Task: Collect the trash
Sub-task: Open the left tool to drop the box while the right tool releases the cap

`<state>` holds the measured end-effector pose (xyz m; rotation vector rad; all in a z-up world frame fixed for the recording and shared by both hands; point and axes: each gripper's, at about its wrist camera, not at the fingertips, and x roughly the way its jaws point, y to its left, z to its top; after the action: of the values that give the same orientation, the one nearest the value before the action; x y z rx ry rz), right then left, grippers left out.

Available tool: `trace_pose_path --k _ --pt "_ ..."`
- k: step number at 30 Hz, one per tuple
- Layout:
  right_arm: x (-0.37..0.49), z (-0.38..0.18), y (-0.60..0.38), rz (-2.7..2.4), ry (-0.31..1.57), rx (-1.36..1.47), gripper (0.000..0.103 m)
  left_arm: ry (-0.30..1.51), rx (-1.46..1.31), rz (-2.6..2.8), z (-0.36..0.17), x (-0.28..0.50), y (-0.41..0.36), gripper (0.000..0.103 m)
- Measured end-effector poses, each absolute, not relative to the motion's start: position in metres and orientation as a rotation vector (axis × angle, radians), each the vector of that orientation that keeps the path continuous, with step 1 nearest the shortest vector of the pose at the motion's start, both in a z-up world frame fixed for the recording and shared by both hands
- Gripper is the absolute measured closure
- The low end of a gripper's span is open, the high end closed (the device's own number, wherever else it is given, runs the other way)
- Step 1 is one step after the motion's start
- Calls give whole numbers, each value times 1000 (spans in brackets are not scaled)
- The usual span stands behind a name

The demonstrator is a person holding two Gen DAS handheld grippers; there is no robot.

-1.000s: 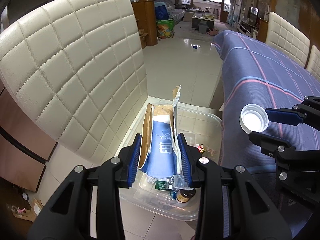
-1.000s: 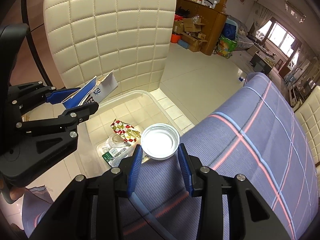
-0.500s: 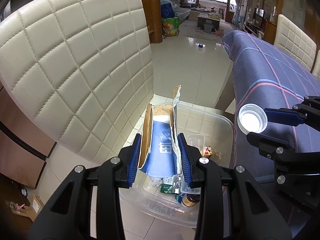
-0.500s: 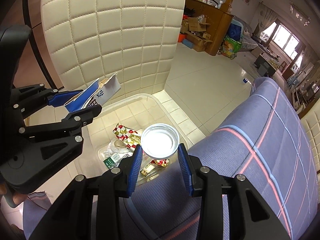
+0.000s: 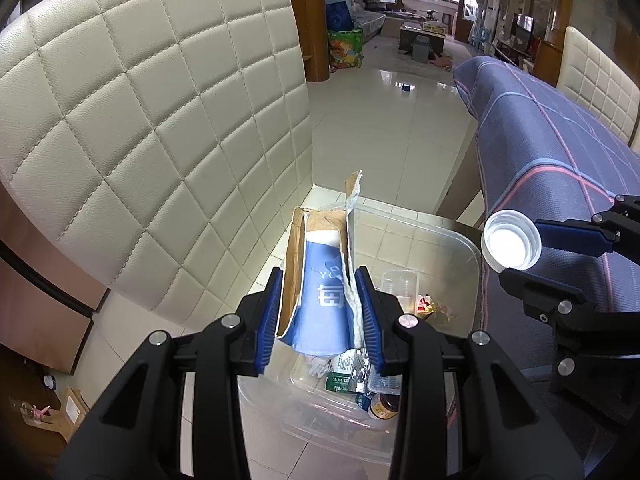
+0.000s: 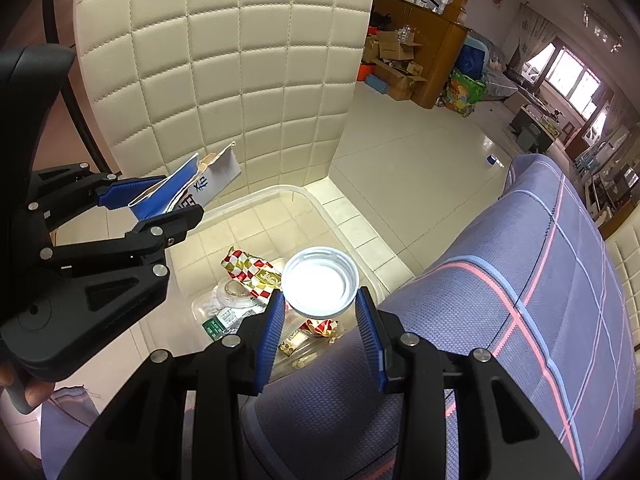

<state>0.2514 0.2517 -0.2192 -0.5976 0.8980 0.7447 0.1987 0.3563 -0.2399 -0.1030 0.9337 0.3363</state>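
My left gripper [image 5: 320,284] is shut on a torn blue and white carton [image 5: 322,288] with brown cardboard inside, held over a clear plastic bin [image 5: 468,240] on the floor. The same carton [image 6: 192,192] and left gripper [image 6: 156,206] show at the left of the right wrist view. My right gripper [image 6: 320,300] is shut on a white round lid [image 6: 319,287], hollow side up, over the bin's near edge [image 6: 320,208]. In the left wrist view that lid [image 5: 511,240] hangs at the right, above the bin's rim. The bin holds wrappers, a small jar and clear packaging.
A cream quilted chair back [image 5: 152,120] rises close behind the bin. A table with a blue checked cloth [image 6: 520,300] borders the bin on the right. Pale tiled floor [image 5: 392,128] stretches away beyond. A second cream chair [image 5: 596,80] stands behind the table.
Both grippers drifted slightly toward the bin with their loads; more of the bin's contents now shows under the lid. Both grips are unchanged.
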Motion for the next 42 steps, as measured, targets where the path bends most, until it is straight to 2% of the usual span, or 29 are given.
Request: trace_pose_path --k 5,13,14,16,18,42 --pt "253 -221 251 739 903 -592 67 951 -99 343 -244 204 357 59" --pt "257 -223 250 733 908 -590 67 959 -103 344 -247 207 359 58" --pt "256 -223 250 733 907 -591 67 961 -106 340 -248 207 359 55" --pt "256 -223 250 734 906 -593 67 959 -115 349 -247 205 360 22" --pt "256 -224 250 734 907 -594 67 929 -107 377 -245 202 361 15" --pt "250 -223 256 748 896 -604 66 947 -119 411 -253 189 377 3"
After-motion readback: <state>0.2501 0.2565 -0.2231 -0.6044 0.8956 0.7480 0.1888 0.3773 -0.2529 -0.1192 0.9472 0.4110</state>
